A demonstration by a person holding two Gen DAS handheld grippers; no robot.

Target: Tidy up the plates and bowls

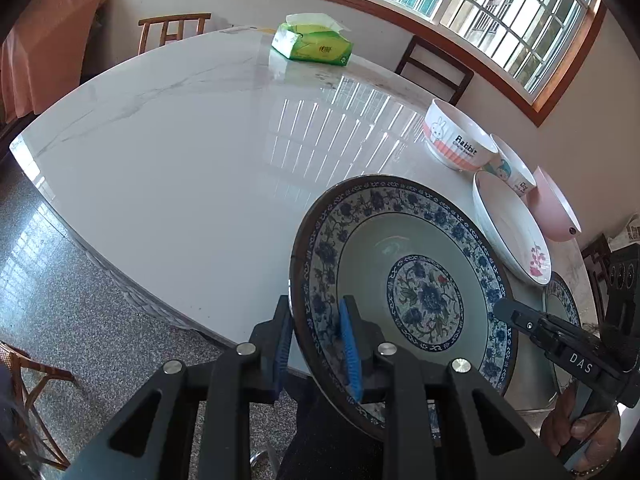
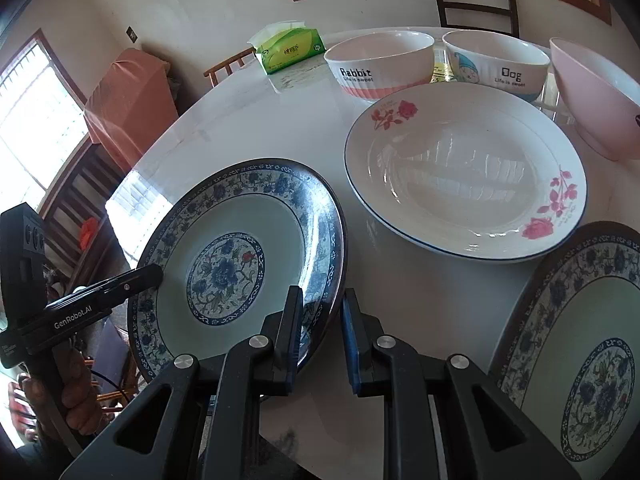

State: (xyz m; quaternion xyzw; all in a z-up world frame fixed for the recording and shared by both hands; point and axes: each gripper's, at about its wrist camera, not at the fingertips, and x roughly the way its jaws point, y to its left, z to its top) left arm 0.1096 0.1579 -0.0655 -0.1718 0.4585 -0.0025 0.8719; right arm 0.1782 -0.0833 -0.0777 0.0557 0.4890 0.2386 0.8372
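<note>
Progress is early. Nothing is stacked yet: the white rose-printed shallow plate (image 2: 464, 172), a second blue-and-white floral plate (image 2: 576, 360) and three bowls, the "Rabbit" bowl (image 2: 380, 66), the "Dog" bowl (image 2: 496, 66) and a plain pink bowl (image 2: 600, 100), sit separately on the white marble counter (image 1: 180, 168).

The blue-and-white floral porcelain plate (image 1: 404, 280) is tilted at the counter's near edge, dark-rimmed, glossy, with a pale green well and a central flower medallion. The left claw (image 1: 318, 348) is clenched on its near rim. The right claw (image 2: 320, 336) straddles the opposite rim, and its pads appear to be pressing. A green tissue pack (image 1: 312, 42) lies well apart.
</note>
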